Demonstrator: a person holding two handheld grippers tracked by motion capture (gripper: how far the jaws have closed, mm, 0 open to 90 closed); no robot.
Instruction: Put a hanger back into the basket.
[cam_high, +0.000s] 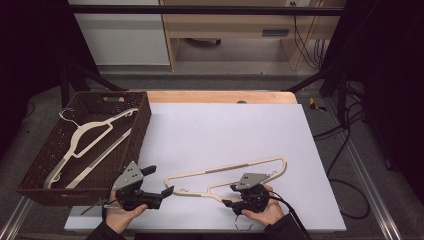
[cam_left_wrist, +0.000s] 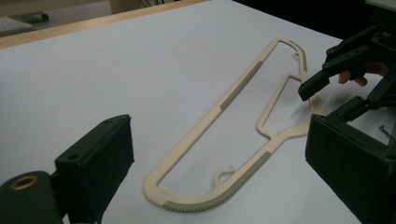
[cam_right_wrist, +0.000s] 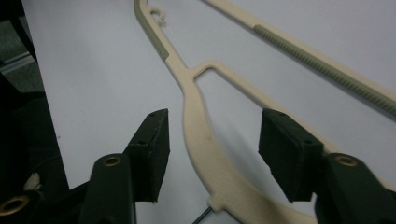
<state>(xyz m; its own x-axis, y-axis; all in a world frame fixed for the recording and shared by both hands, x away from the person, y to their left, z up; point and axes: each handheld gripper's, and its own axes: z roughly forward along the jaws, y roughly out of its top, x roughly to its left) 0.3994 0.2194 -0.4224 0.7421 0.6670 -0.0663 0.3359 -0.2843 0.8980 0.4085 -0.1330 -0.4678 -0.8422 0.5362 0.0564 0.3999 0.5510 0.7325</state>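
Hanger (cam_right_wrist: 198, 121) unlabelled between spread right gripper (cam_right_wrist: 212, 154) fingers, left gripper (cam_high: 159, 181) agape nearby

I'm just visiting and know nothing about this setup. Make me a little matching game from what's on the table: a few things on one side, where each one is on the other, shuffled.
Things:
1. basket hanger
2. table hanger
3. left gripper
4. right gripper

Places or states:
A. open, jaws either side of a hanger's neck
B. lying flat on the white sheet
C. open over bare sheet, near a hanger's end
D. inside the brown wicker basket

Pairs: 1-D, 2-B, 3-C, 4-A
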